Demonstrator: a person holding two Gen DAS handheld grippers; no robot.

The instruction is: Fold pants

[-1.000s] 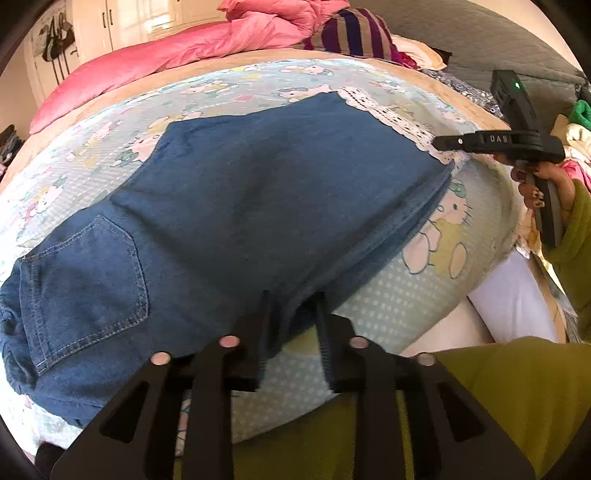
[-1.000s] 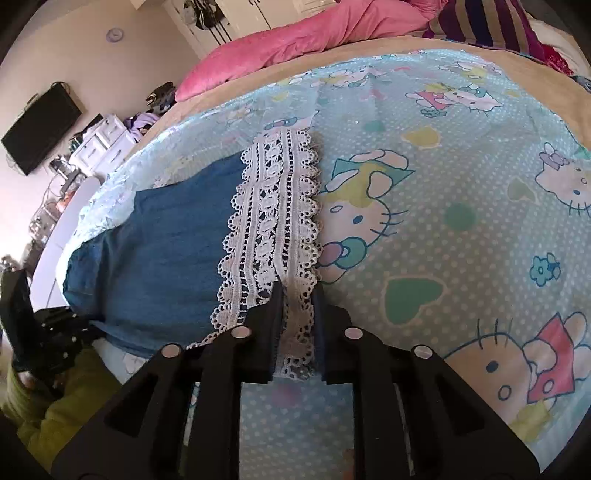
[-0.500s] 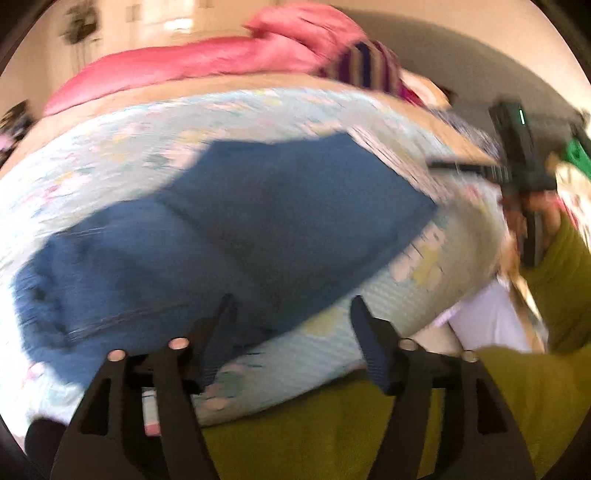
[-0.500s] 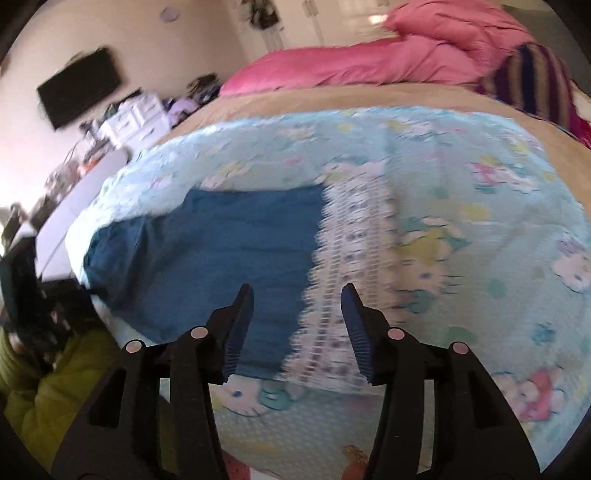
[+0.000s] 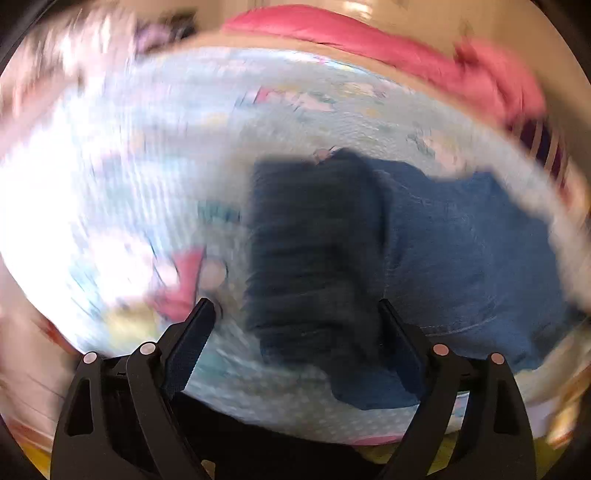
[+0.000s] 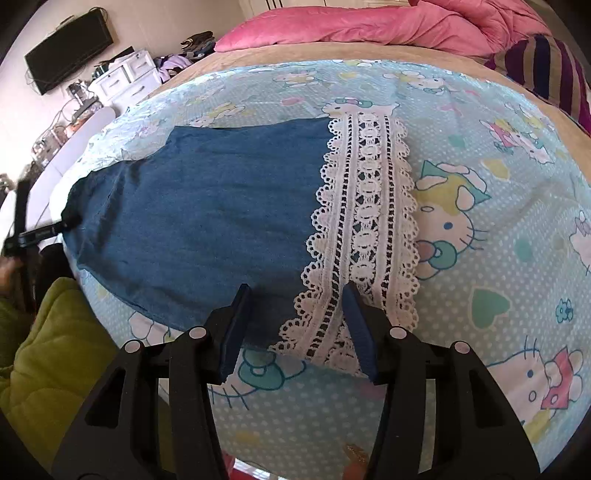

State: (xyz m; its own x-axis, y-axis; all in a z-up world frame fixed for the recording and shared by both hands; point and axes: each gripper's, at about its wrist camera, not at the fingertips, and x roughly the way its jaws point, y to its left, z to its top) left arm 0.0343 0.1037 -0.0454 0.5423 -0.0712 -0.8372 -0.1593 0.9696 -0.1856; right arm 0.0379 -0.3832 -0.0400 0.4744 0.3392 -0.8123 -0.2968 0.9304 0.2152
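Looking across the bed (image 6: 480,177) w/ its cartoon-cat sheet, we've got the pants (image 6: 207,214) lying flat across the middle, denim, lace hem (image 6: 365,221) toward our right, waist end toward our left. Pink duvet (image 6: 351,26) is bunched along the far edge. Left gripper (image 5: 297,314) hangs over the waist end, jaws just been opening, now spread wide, the blurred dark waist fabric between them but the pads not pressing on it. Right gripper (image 6: 295,291) sits above the near hem corner, jaws parted, also just opened, straddling the denim/lace edge w/o pinching it. Left view is badly smeared.
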